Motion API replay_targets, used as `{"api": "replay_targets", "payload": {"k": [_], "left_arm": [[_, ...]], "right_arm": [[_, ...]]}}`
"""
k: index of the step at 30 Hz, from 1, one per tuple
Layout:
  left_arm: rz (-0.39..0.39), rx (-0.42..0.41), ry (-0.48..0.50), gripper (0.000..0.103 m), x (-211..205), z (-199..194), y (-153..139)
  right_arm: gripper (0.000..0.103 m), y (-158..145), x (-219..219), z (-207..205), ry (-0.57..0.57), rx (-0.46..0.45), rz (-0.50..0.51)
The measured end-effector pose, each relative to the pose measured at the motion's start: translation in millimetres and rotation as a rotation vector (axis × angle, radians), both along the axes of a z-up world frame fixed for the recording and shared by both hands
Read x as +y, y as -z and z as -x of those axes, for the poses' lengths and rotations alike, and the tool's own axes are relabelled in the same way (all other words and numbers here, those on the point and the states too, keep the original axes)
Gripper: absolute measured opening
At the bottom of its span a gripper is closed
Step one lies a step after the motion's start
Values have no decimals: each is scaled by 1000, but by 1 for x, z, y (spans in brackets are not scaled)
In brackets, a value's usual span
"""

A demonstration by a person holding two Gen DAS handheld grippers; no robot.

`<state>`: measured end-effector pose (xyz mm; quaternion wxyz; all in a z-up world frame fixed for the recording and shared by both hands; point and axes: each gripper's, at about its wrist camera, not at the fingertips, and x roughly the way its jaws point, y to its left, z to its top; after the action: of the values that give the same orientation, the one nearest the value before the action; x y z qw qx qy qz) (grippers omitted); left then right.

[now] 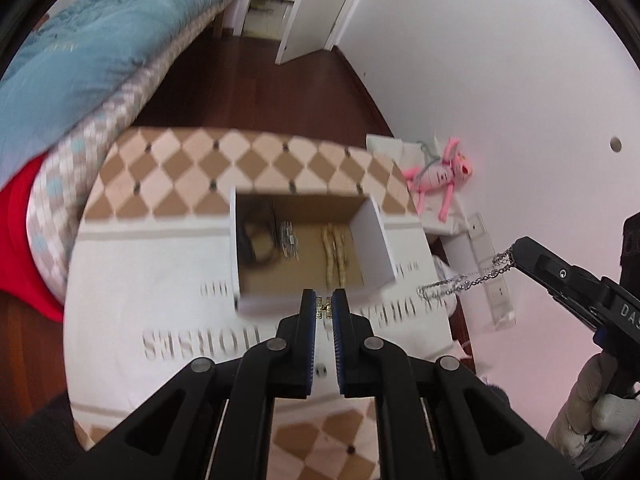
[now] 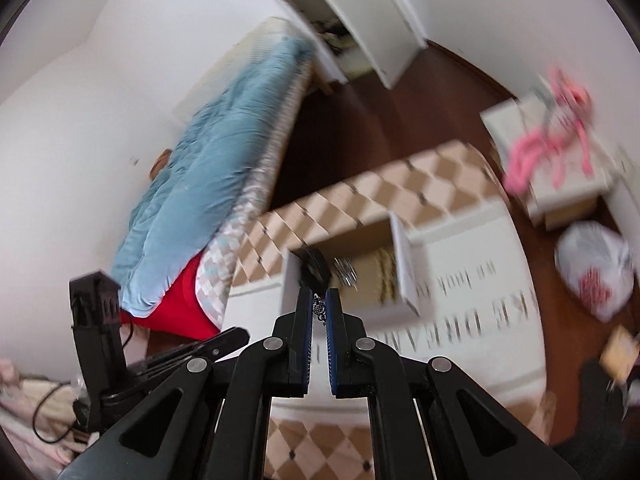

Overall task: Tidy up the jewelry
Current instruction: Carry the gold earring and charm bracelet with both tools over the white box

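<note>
An open white box (image 1: 376,236) with a brown floor stands on the table (image 1: 160,272). It holds a black cord (image 1: 256,236), a silver piece (image 1: 289,240) and a gold chain (image 1: 335,252). My left gripper (image 1: 324,307) is shut on a small gold H-shaped piece (image 1: 324,307), just in front of the box's near wall. My right gripper (image 2: 319,307) is shut on a silver chain (image 2: 318,308). In the left wrist view the right gripper (image 1: 514,254) is to the right of the box, and the silver chain (image 1: 464,282) hangs leftward from it. The box (image 2: 404,268) is blurred in the right wrist view.
The table carries a white cloth with grey lettering and a tan diamond border (image 1: 248,160). A bed with a blue quilt (image 1: 92,52) is to the left. A pink plush toy (image 1: 444,176) lies on a white stand at the right. A white plastic bag (image 2: 596,268) sits on the dark wood floor.
</note>
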<state>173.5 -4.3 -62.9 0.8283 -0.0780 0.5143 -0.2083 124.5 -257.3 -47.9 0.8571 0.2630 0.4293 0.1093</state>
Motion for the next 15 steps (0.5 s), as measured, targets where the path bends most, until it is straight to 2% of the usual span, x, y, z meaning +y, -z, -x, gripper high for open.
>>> {"api": "replay_targets", "payload": {"k": [3, 8, 12, 15], "left_arm": [[4, 20, 0, 6, -4, -32, 4], [7, 111, 27, 6, -18, -66, 34], [-101, 135, 22, 7, -34, -89, 59], [-126, 144, 9, 7, -37, -101, 66]], "right_arm": [[7, -8, 14, -32, -46, -7, 48], [7, 20, 28, -86, -101, 85, 109], [7, 52, 32, -114, -128, 174, 147], [8, 75, 30, -131, -138, 257, 171]]}}
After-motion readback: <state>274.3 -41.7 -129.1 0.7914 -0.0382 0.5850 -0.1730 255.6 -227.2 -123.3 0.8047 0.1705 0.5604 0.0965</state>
